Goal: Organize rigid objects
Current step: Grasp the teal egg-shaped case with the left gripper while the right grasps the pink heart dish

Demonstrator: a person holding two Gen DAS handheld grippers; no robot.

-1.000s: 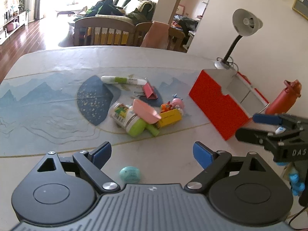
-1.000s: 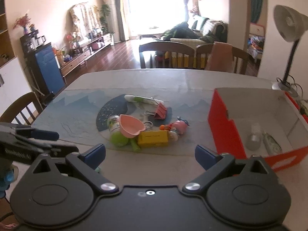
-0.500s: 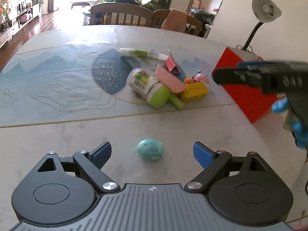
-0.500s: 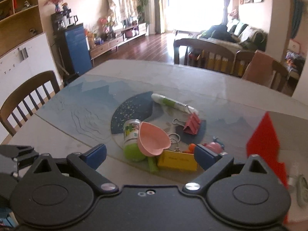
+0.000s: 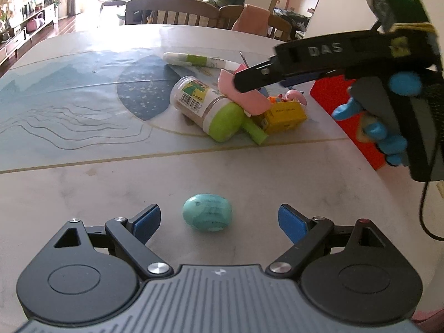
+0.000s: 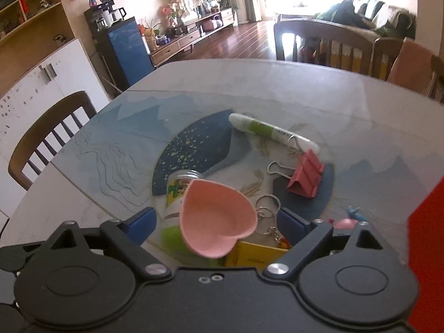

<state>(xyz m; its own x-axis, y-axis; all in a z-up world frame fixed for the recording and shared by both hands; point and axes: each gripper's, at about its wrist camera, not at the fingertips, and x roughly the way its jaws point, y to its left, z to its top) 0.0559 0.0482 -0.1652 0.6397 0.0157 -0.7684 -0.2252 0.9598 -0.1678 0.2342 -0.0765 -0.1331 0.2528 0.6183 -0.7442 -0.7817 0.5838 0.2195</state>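
**Both grippers angled down over the table**

Left wrist view: the left gripper [image 5: 219, 219] tilts down, jaws wide, the teal egg [image 5: 207, 212] on the table [image 5: 83, 188] between them, untouched. The gloved hand [image 5: 388, 116] shows only here.

Right wrist view: the right gripper [image 6: 216, 219], jaws wide though just narrowing, flanks the pink heart dish [image 6: 216, 219]; contact unclear. The binder clip [image 6: 305, 177] shows clearly only here.

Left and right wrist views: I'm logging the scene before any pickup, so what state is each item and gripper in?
Left gripper: open, empty.
Right gripper: open, jaws just closing slightly, gripping nothing.
Teal egg: on table, untouched.
Green-capped jar: on its side, capped.
Pink heart dish: tilted on the pile.
Pink binder clip: closed, lying flat.
Glue stick: lying down.
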